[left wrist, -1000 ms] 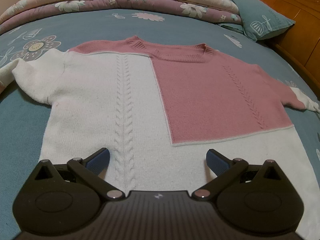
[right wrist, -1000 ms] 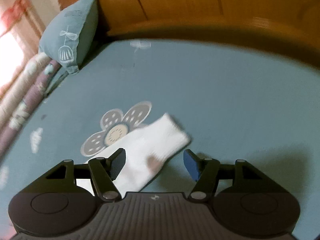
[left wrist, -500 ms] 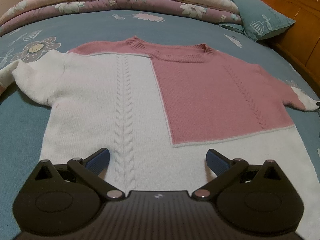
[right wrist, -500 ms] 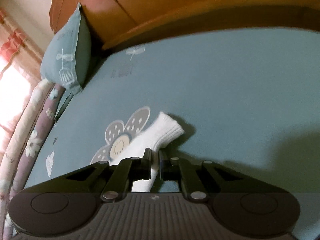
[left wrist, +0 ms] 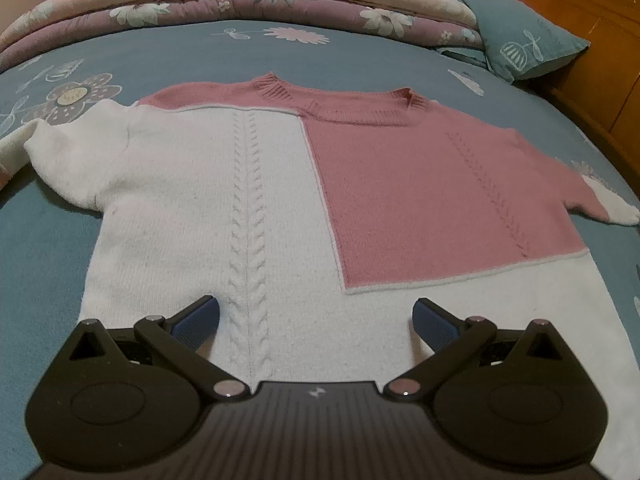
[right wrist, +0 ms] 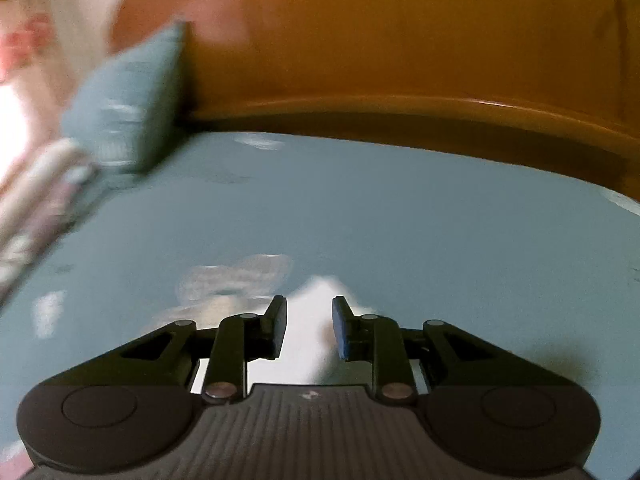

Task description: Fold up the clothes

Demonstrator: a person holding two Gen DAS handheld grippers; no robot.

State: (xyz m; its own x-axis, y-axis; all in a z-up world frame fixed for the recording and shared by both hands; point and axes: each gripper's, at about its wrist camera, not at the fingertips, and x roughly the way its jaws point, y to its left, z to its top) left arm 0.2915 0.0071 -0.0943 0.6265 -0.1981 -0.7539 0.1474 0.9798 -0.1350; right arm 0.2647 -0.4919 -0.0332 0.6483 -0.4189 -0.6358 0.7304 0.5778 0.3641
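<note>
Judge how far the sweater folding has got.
Done: sweater lies flat on the bed, no fold made yet. In hand: right gripper straddles the white cuff; its jaws have just been opening. Left gripper hovers open above the sweater. Left: sleeves in, then body folded.

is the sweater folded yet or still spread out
Spread out. The sweater lies flat on the bed, body open and both sleeves out to the sides; no part is folded over.
</note>
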